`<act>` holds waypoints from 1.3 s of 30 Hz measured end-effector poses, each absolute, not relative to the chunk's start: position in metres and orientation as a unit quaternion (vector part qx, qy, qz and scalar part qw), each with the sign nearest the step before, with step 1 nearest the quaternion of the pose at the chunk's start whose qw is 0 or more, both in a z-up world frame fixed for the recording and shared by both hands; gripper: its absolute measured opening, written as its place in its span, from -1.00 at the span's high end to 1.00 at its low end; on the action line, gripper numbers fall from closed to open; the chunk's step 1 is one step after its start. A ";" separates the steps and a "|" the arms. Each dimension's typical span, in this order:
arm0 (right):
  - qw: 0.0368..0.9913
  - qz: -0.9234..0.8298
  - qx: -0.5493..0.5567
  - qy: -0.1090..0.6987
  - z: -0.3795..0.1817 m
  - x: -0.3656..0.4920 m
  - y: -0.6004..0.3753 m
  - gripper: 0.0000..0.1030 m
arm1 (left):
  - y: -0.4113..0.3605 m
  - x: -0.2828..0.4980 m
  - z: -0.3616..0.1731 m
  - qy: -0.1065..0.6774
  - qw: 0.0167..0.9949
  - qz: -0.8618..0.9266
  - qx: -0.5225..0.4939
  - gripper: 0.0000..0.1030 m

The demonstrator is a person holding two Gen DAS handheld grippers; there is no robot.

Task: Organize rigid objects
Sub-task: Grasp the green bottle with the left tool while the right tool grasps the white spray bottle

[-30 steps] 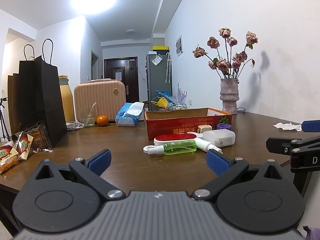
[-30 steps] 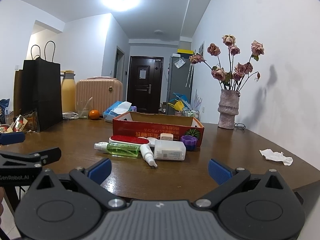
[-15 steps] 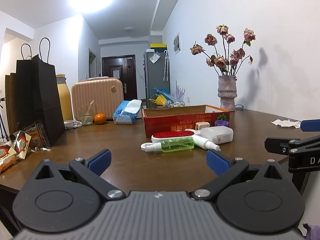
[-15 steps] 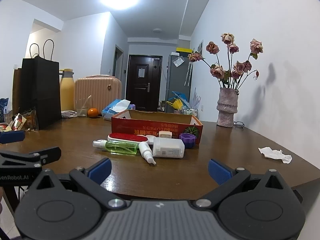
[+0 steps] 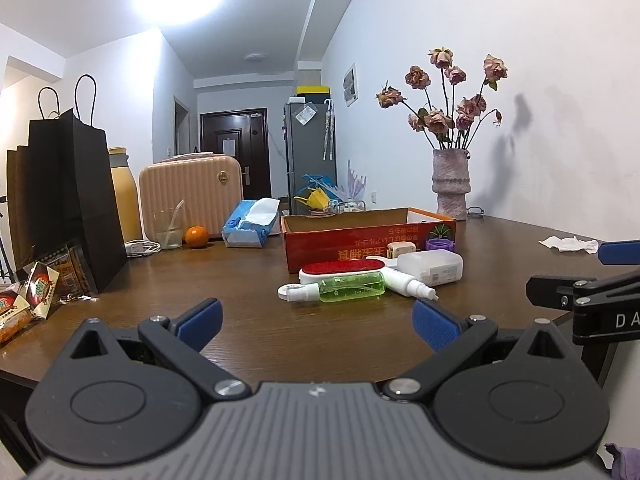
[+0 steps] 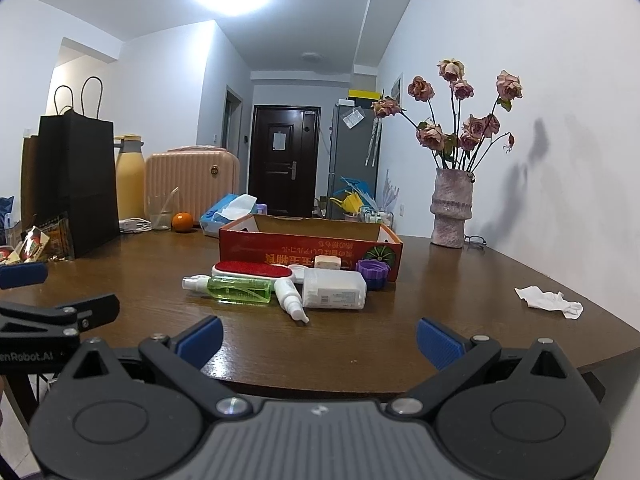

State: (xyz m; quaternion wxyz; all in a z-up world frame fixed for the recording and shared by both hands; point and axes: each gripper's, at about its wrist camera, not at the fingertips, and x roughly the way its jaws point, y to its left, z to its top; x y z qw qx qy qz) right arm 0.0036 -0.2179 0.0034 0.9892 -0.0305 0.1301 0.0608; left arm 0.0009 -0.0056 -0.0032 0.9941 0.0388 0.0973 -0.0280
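I hold both claws low at the near edge of the table (image 5: 248, 280), well short of the items; the left gripper (image 5: 316, 322) is spread wide with nothing between its blue pads (image 5: 200, 316), and the right gripper (image 6: 318, 334) is equally wide and empty.

The task items lie clustered just in front of the red box (image 5: 360, 236): a green bottle (image 5: 352, 286) on its side, a red brush (image 5: 342, 270) behind and touching it, a white tube (image 5: 408, 284) angled toward me, a white case (image 5: 434, 266) beside the tube, a purple cap (image 5: 440, 245) and a small beige block (image 5: 402, 249) against the box wall.

My left view shows the right gripper's fingers at its right edge, and only the box's outer wall; my right view shows the left gripper's fingers at its left edge, looks a little into the open box, though I cannot tell its contents, and shows the crumpled tissue (image 6: 550, 302) lying apart from the cluster; the left view catches that tissue only far off, beyond the other gripper.

The vase (image 6: 452, 212) stands behind the box; the black bag (image 5: 68, 200) stands far left.
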 end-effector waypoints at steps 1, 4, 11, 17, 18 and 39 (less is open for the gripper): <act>0.989 0.061 -0.031 0.131 0.003 0.004 -0.218 -1.00 | -0.006 0.001 -0.003 0.098 0.994 -0.028 0.039 -1.00; 0.989 0.061 -0.030 0.131 0.003 0.004 -0.217 -1.00 | -0.006 0.001 -0.003 0.099 0.994 -0.029 0.039 -1.00; 0.988 0.061 -0.025 0.139 -0.002 0.007 -0.217 -1.00 | -0.004 0.005 -0.007 0.115 0.992 -0.047 0.031 -1.00; 0.984 0.055 -0.019 0.166 -0.018 0.022 -0.219 -1.00 | 0.001 0.034 -0.014 0.171 0.983 -0.062 0.036 -1.00; 0.984 0.053 -0.015 0.171 -0.020 0.027 -0.220 -1.00 | 0.001 0.040 -0.014 0.179 0.981 -0.063 0.037 -1.00; 0.953 0.143 -0.003 0.268 -0.023 0.189 -0.193 -0.20 | 0.010 0.198 -0.001 0.276 0.929 -0.216 0.117 -1.00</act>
